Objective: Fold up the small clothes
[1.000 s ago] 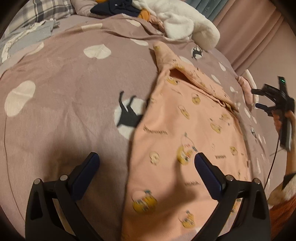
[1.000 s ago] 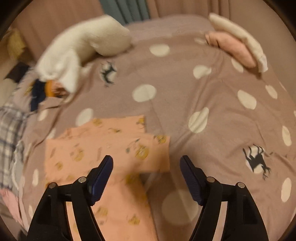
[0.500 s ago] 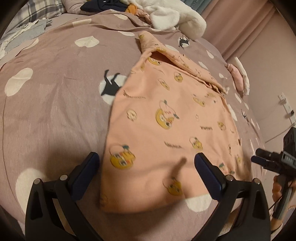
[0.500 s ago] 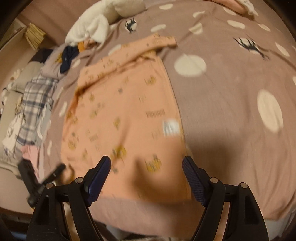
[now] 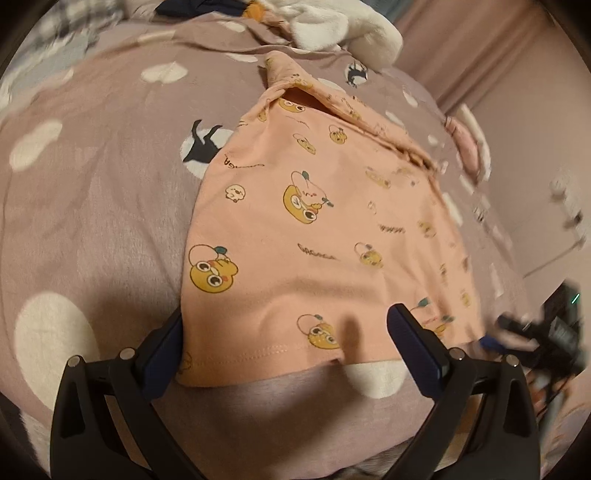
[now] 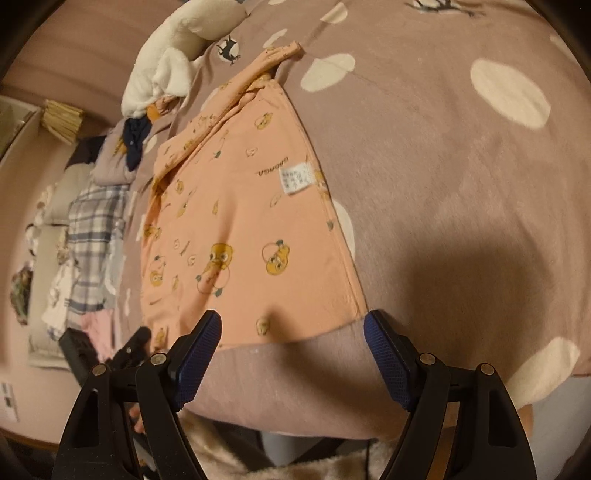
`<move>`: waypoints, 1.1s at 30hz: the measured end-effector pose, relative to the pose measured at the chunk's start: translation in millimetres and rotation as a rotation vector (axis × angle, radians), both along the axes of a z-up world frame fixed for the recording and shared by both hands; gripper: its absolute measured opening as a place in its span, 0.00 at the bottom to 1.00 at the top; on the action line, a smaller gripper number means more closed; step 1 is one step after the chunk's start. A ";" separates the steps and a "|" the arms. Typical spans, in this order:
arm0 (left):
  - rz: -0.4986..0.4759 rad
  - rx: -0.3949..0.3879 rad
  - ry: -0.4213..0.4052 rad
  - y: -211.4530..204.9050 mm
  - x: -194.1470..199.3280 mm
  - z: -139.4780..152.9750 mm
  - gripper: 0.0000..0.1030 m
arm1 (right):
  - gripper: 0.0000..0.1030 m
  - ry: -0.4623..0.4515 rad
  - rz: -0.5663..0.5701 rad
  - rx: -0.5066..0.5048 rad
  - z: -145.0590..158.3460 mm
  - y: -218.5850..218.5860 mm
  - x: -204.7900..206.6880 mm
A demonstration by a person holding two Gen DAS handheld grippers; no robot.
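Observation:
A small peach garment (image 5: 317, 236) printed with yellow cartoon faces lies flat on the mauve polka-dot bedspread (image 5: 92, 206), its sleeves folded in at the far end. My left gripper (image 5: 284, 347) is open and empty, its jaws straddling the garment's near hem at the left corner. My right gripper (image 6: 291, 343) is open and empty, its jaws straddling the hem at the garment's (image 6: 240, 236) right corner. A white care label (image 6: 297, 178) shows near the garment's right edge. The right gripper also shows blurred in the left wrist view (image 5: 532, 332).
A white fluffy blanket (image 5: 343, 26) and dark clothes (image 6: 135, 142) lie at the far end of the bed. Plaid and other clothes (image 6: 92, 236) are piled along the left side. Folded pink items (image 5: 467, 147) sit at the far right. The bed edge (image 6: 295, 413) is just below the grippers.
Both grippers have pulled back and dropped toward the garment's near hem. They now straddle its two near corners. Both stayed open.

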State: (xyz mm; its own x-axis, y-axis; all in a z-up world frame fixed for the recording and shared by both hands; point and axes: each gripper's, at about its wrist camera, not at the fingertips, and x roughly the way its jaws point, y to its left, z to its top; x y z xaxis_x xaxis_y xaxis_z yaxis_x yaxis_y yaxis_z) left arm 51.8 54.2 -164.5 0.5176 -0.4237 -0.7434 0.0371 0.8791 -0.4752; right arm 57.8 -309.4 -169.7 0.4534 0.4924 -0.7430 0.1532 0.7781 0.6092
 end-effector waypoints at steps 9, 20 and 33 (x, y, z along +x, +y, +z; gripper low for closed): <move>0.089 -0.261 0.100 31.0 1.9 -0.2 0.69 | 0.77 -0.024 -0.031 0.118 -7.1 -11.2 -3.5; 0.065 -0.303 0.228 42.0 -11.2 -3.4 0.71 | 0.77 -0.029 -0.030 0.069 -3.0 -12.8 -9.2; 0.152 -0.307 0.184 42.5 3.6 1.7 0.47 | 0.77 -0.041 -0.049 0.085 -5.7 -12.9 -9.9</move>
